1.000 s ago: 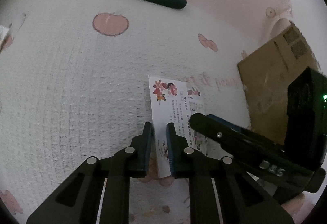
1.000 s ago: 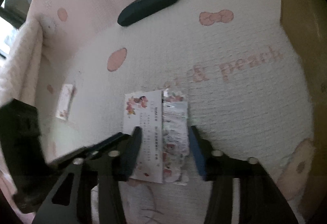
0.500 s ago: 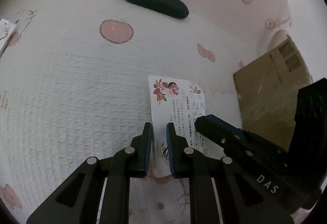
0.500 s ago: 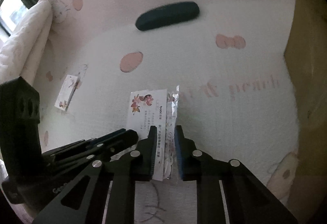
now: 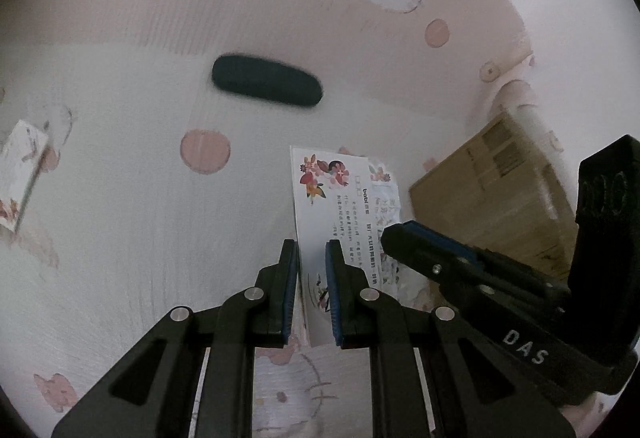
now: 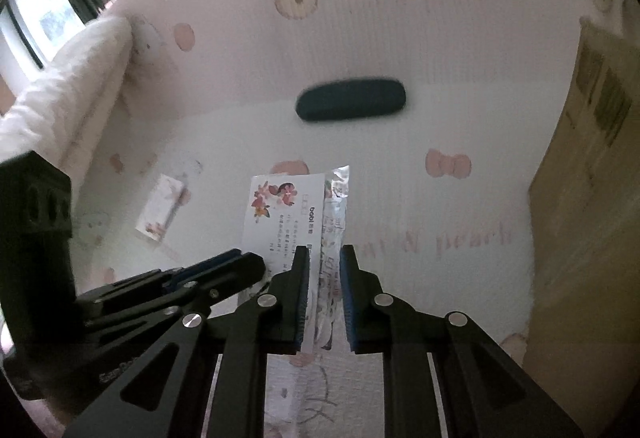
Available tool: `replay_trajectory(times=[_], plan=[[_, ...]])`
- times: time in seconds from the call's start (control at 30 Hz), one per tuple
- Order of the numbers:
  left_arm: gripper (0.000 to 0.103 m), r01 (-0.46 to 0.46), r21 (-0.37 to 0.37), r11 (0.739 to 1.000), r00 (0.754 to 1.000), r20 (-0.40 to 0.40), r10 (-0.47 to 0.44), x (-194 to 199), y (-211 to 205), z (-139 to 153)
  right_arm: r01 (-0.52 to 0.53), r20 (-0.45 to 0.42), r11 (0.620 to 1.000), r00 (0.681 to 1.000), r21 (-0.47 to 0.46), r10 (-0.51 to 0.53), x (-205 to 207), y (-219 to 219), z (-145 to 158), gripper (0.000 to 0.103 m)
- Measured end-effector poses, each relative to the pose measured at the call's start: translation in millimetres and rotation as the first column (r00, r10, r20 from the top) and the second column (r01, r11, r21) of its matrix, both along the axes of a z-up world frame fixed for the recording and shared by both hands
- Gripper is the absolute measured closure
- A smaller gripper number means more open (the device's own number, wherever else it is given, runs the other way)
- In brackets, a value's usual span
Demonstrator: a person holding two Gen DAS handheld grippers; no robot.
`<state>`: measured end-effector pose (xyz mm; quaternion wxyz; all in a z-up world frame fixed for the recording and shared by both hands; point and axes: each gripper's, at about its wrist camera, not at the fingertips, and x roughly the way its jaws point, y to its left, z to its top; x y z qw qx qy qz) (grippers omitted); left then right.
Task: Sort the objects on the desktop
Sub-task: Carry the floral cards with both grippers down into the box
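Observation:
A sticker packet (image 5: 332, 194), a white card with flower prints in a clear plastic sleeve, hangs above the pink cartoon blanket (image 5: 120, 238). My left gripper (image 5: 311, 244) is shut on the card's left edge. From the right, my right gripper (image 5: 400, 232) reaches in beside it. In the right wrist view the right gripper (image 6: 324, 248) is shut on the shiny sleeve side of the packet (image 6: 288, 214), and the left gripper (image 6: 244, 258) comes in from the left. The packet's lower end is hidden between the jaws.
A dark oval case (image 5: 266, 86) lies on the blanket beyond the packet. A small flowered card (image 5: 20, 178) lies at the left. A cardboard box (image 5: 492, 194) stands at the right. A white rolled cover (image 6: 60, 98) and a window (image 6: 40, 10) are at the far left.
The right jaws closed from wide onto the packet's sleeve side. Both grippers then rose together with the packet, so the blanket, case and box look farther away.

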<state>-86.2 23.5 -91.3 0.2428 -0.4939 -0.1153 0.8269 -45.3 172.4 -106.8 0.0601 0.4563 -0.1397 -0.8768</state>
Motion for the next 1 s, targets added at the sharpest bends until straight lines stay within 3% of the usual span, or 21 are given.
replay_trajectory(times=[0.4,0.63,0.77,1.0], plan=[[0.087,0.013,-0.029,0.999,0.982,-0.187,-0.019,14.4,17.6,89.4,-0.044,-0.202,0.999,0.978,0.021,0.047,20.7,7.4,83.4,0.09],[0.087,0.085,-0.04,0.996,0.964,-0.248,-0.093,16.6,57.7,119.1,0.029,-0.268,0.998,0.963,0.047,-0.015,38.2,32.8,113.3,0.09],[0.087,0.132,-0.035,0.991,0.961,-0.24,-0.137,20.3,82.9,120.0,0.085,-0.264,0.995,0.962,0.046,-0.07,49.2,54.3,118.6,0.09],[0.086,0.239,0.043,0.97,0.964,-0.13,-0.232,15.5,133.5,107.2,0.185,-0.253,0.981,0.953,0.049,-0.167,73.6,101.3,122.9,0.09]])
